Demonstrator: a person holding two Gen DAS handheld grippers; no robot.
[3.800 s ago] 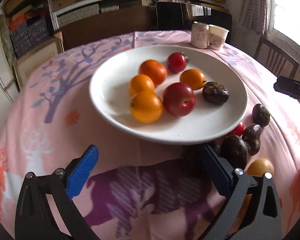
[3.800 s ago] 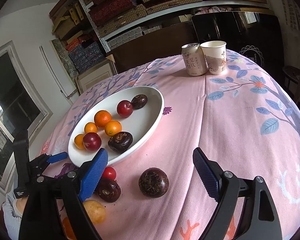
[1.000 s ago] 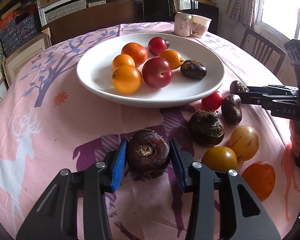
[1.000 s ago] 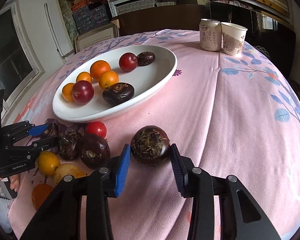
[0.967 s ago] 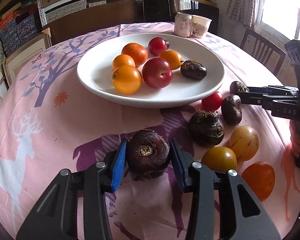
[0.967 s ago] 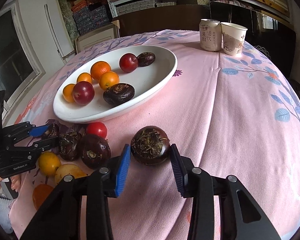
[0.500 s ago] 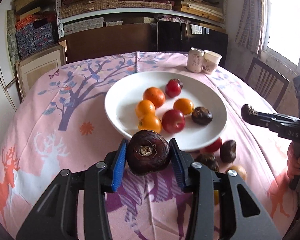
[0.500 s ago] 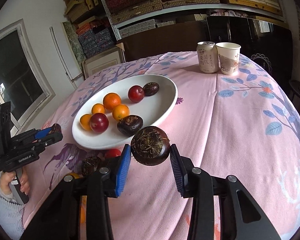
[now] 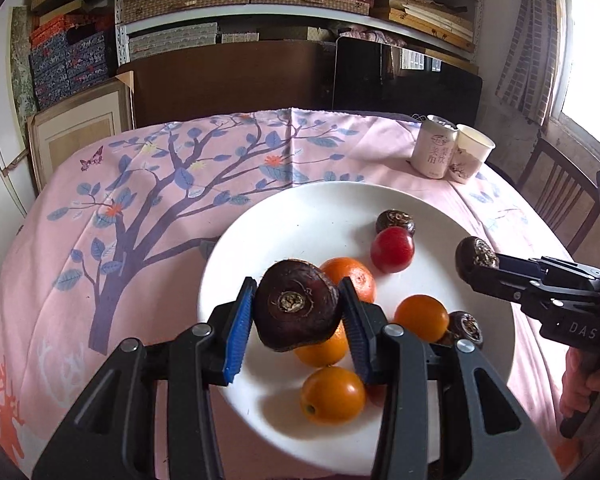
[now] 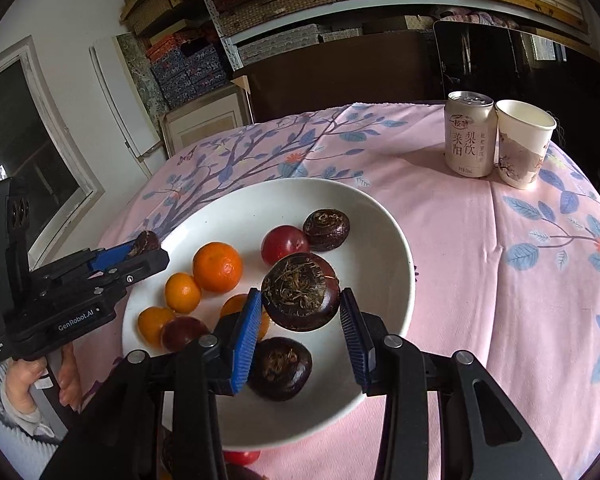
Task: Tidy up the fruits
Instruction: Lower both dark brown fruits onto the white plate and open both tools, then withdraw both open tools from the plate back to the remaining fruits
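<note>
A white plate (image 9: 300,216) (image 10: 384,232) on the pink cloth holds several oranges (image 9: 332,394), a red plum (image 9: 392,249) and dark water chestnuts (image 10: 326,229). My left gripper (image 9: 296,322) is shut on a dark water chestnut (image 9: 296,310) and holds it above the plate's left part. My right gripper (image 10: 300,314) is shut on another dark water chestnut (image 10: 300,297), above the plate's middle, over a chestnut (image 10: 280,366) lying on the plate. Each gripper shows in the other's view, the left one (image 10: 140,246) and the right one (image 9: 474,258).
A drink can (image 10: 470,140) and a paper cup (image 10: 524,144) stand together at the far right of the table. A red fruit (image 10: 242,457) lies on the cloth by the plate's near rim. A chair (image 9: 560,196) stands at the right. Shelves of boxes fill the back wall.
Both grippers have moved forward with their water chestnuts and now hang over the plate. A second ago both chestnuts were still down on the cloth.
</note>
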